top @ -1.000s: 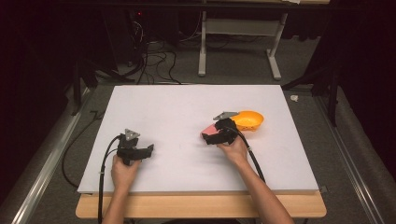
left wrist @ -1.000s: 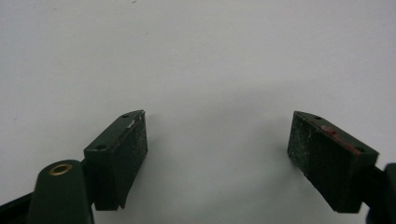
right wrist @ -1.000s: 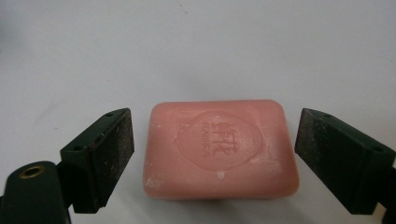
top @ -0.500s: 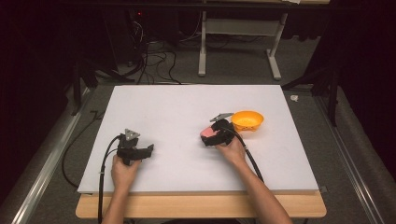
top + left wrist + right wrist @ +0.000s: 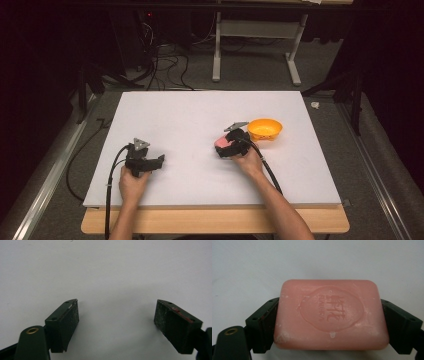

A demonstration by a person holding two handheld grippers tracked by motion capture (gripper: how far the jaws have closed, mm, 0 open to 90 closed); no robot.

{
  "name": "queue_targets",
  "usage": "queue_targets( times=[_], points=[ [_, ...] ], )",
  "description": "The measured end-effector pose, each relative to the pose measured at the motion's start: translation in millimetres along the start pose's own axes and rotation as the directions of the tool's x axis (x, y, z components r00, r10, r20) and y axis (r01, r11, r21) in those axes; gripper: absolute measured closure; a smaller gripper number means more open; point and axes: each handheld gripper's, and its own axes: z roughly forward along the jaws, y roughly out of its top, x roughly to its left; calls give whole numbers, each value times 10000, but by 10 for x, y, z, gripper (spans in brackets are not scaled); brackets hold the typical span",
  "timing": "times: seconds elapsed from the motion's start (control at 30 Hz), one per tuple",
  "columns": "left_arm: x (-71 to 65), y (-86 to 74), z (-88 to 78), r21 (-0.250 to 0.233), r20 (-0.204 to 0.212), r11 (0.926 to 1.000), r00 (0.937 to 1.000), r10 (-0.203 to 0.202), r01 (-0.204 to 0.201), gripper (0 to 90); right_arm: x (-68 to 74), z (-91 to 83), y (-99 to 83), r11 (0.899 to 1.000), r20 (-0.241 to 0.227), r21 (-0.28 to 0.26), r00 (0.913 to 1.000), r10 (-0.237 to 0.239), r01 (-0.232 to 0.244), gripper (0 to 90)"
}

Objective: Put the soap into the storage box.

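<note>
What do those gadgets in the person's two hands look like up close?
Each hand-held gripper, left and right, is black with a grey three-cornered plate on top and a black cable trailing back off the table. Up close, each has two blocky dark-green jaws with scuffed pads and a brass-ringed hole. The forearms are bare, no sleeves.

Your pink soap bar point(image 5: 330, 315) looks waxy and smooth, its stamped emblem dusted white. The tabletop point(image 5: 190, 120) is matt white over a pale wood edge; the orange bowl point(image 5: 265, 129) looks like smooth plastic.

High view overlooks whole white table point(image 5: 200, 115); gripper views close, down jaws, sharing tabletop
</note>
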Motion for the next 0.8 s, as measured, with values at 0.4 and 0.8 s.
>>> queue_targets(
  times=[0.4, 0.8],
  points=[
    [0, 0, 1, -12, -7, 10000, 10000, -6, 6, 204, 1, -27, 20, 9997, -260, 208, 9996, 111, -105, 138],
    [0, 0, 1, -14, -9, 10000, 10000, -5, 5, 204, 26, -153, 33, 9997, -638, -127, 9978, 195, -204, 138]
  ],
)
